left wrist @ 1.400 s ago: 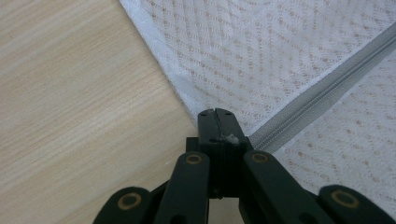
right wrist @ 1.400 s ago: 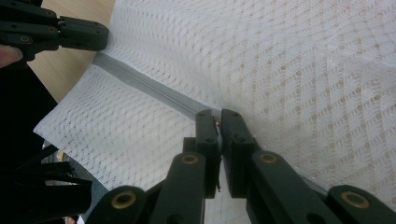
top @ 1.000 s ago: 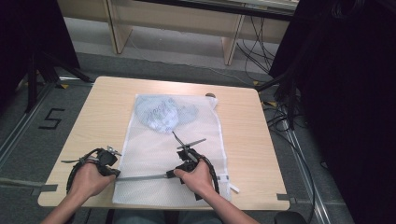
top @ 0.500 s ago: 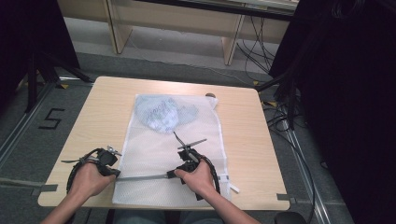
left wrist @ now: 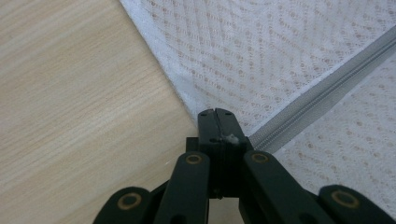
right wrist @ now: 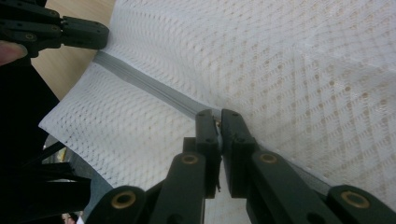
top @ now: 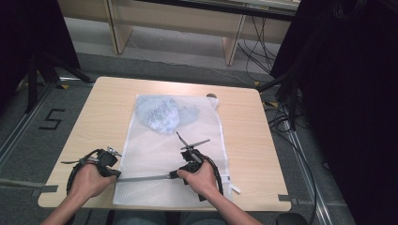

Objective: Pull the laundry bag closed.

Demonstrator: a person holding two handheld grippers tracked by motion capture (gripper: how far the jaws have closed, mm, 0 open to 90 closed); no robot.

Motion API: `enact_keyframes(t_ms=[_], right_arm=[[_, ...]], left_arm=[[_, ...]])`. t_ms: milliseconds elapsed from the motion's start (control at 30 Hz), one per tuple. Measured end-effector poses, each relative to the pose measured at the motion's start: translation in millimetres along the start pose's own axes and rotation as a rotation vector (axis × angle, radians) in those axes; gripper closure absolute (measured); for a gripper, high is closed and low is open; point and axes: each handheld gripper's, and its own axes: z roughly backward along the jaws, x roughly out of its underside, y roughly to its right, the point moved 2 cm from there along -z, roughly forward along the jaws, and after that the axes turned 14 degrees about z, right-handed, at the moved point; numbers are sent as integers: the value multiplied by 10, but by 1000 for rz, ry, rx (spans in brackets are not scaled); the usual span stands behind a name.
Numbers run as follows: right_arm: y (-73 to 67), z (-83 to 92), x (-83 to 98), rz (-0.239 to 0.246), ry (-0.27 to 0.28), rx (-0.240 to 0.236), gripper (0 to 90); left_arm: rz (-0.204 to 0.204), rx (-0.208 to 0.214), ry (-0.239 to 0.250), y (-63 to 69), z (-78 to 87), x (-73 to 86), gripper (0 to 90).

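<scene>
A white mesh laundry bag (top: 187,131) lies flat on the wooden table (top: 248,136). A light blue garment (top: 162,115) sits inside its far end. A grey zipper (top: 143,178) runs across the bag near the front edge. My left gripper (top: 117,174) is shut on the bag's left edge, right where the zipper (left wrist: 322,98) ends; its jaws (left wrist: 216,114) meet on the mesh hem. My right gripper (top: 172,176) is shut on the zipper slider, with its jaws (right wrist: 217,116) pinched over the grey zipper (right wrist: 140,81). The left gripper (right wrist: 105,35) holds the zipper's other end, farther off in the right gripper view.
A small dark round object (top: 212,95) lies at the table's far edge by the bag's corner. A white tag (top: 234,189) sticks out at the bag's front right. Cables trail over the floor (top: 281,117) at the right, and black stands (top: 37,70) are at the left.
</scene>
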Motion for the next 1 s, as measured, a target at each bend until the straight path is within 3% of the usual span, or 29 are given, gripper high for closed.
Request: enact_keyframes(t_ms=[33, 333, 400, 567, 1000], right_arm=[[-12, 8, 1, -26, -9, 6, 869], [-14, 37, 18, -8, 4, 5, 870], [-24, 43, 17, -28, 8, 20, 870], [-16, 42, 18, -25, 6, -2, 870], [26, 66, 46, -36, 4, 20, 870]], left_arm=[[-4, 1, 0, 0, -2, -1, 900], [-6, -5, 2, 0, 3, 5, 900], [-5, -3, 2, -2, 3, 5, 900], [-6, -8, 1, 3, 3, 4, 900], [-8, -5, -2, 0, 4, 2, 900]])
